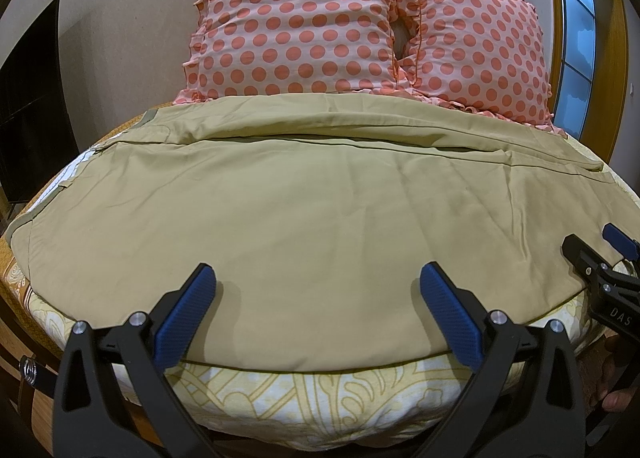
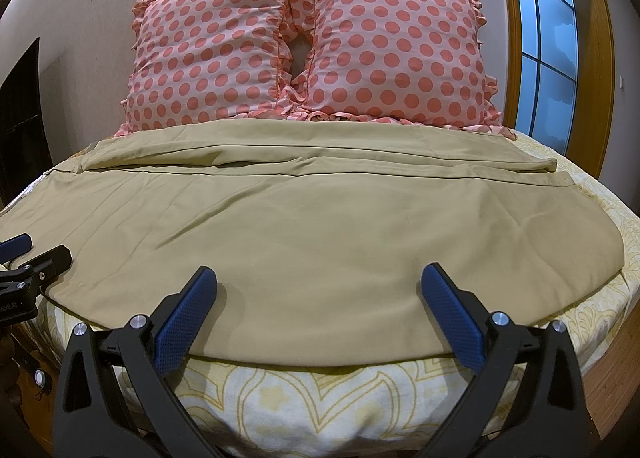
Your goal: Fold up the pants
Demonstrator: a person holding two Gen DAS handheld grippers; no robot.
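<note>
Khaki pants (image 1: 304, 197) lie spread flat across the bed, both legs side by side running left to right; they also show in the right wrist view (image 2: 312, 217). My left gripper (image 1: 318, 278) is open, its blue pads just above the near edge of the pants, empty. My right gripper (image 2: 318, 278) is open and empty over the near edge further right. The right gripper also shows at the right edge of the left wrist view (image 1: 596, 254). The left gripper shows at the left edge of the right wrist view (image 2: 32, 254).
Two pink polka-dot pillows (image 2: 312, 49) stand at the head of the bed behind the pants. A yellow patterned sheet (image 2: 320, 398) covers the mattress below the near edge. A window (image 2: 548, 37) is at the right, a dark screen (image 1: 32, 109) at the left.
</note>
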